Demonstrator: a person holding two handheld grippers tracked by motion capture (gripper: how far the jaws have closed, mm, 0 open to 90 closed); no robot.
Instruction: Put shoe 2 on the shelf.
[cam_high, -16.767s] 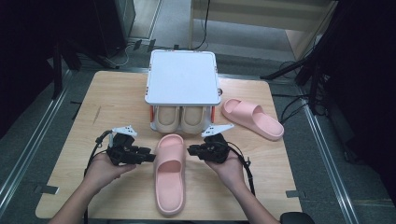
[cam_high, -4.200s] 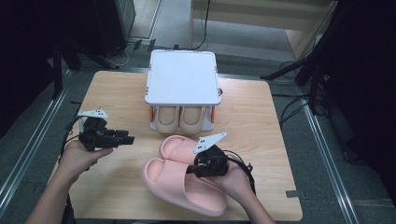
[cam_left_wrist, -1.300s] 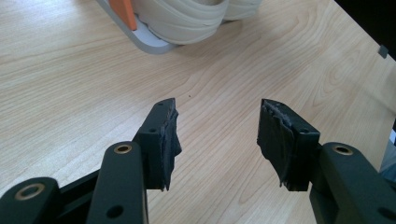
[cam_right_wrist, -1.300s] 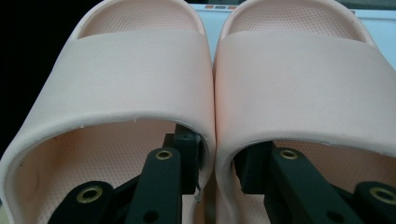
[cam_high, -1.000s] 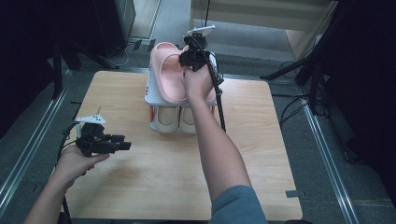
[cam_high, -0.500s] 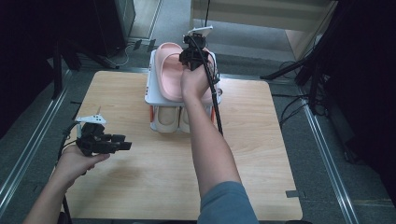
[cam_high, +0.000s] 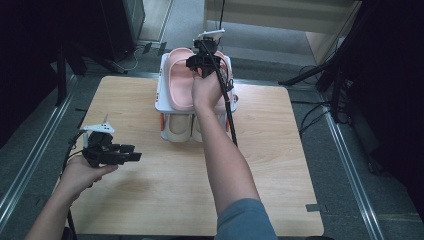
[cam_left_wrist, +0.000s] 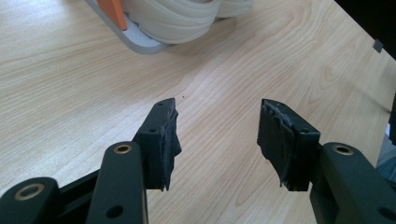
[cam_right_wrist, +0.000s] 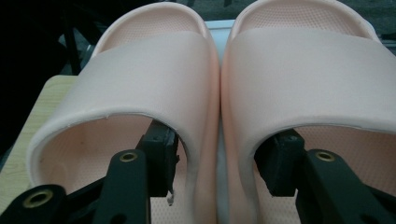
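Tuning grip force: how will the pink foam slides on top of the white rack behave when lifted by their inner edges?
The pair of pink foam slides look thick, soft and matte, so they are probably light and grippy. The wide straps likely flex when pinched. Held by one edge, each may sag or twist; on the white shoe rack they should sit flat.

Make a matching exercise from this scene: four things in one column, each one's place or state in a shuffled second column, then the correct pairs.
Things
1. pink slippers
2. cream slippers
3. left gripper
4. right gripper

Places or states
A. on the lower level of the white rack
B. open over bare table, nothing between its fingers
C. on top of the rack, side by side
D. one finger inside each pink slipper, jaws just opened

Pairs: 1-C, 2-A, 3-B, 4-D
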